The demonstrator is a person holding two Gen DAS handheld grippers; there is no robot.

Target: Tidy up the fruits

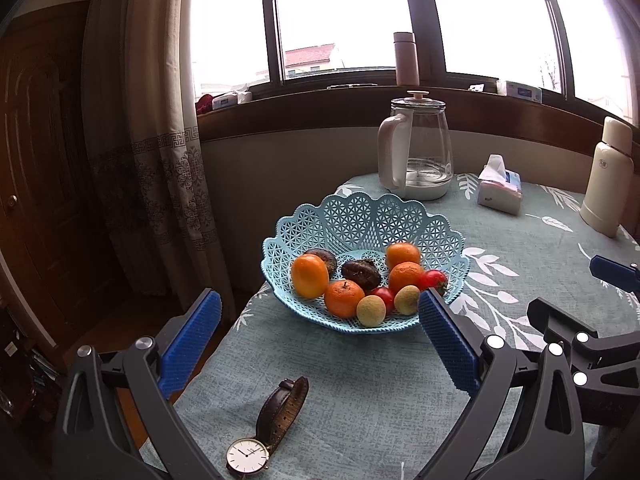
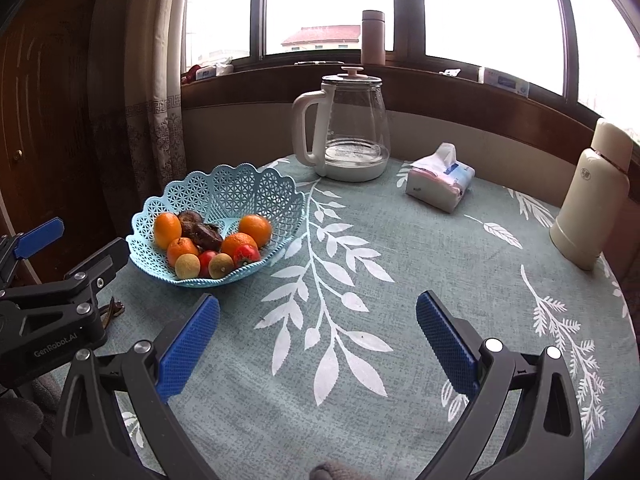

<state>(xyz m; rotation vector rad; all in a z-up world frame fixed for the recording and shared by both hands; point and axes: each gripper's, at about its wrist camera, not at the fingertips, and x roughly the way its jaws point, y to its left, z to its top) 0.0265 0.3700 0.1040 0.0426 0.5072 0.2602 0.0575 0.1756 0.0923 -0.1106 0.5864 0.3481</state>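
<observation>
A light blue lattice basket (image 1: 360, 216) (image 2: 224, 188) stands near the table's left edge. It holds several fruits: oranges (image 1: 344, 298) (image 2: 254, 229), a tall orange persimmon (image 1: 309, 275), red tomatoes (image 1: 433, 280) (image 2: 245, 254), two small yellow-green round fruits (image 1: 371, 311) (image 2: 187, 266) and dark wrinkled fruits (image 1: 361, 274) (image 2: 206, 235). My left gripper (image 1: 320, 344) is open, just short of the basket's near rim, nothing between its blue pads. My right gripper (image 2: 318, 336) is open over bare tablecloth, to the right of the basket.
A wristwatch (image 1: 264, 428) with a brown strap lies near the table's front edge. At the back stand a glass kettle (image 1: 416, 152) (image 2: 348, 128), a tissue pack (image 1: 500, 190) (image 2: 440, 180) and a cream flask (image 1: 608, 180) (image 2: 592, 196). The table's left edge drops off beside a curtain (image 1: 148, 128).
</observation>
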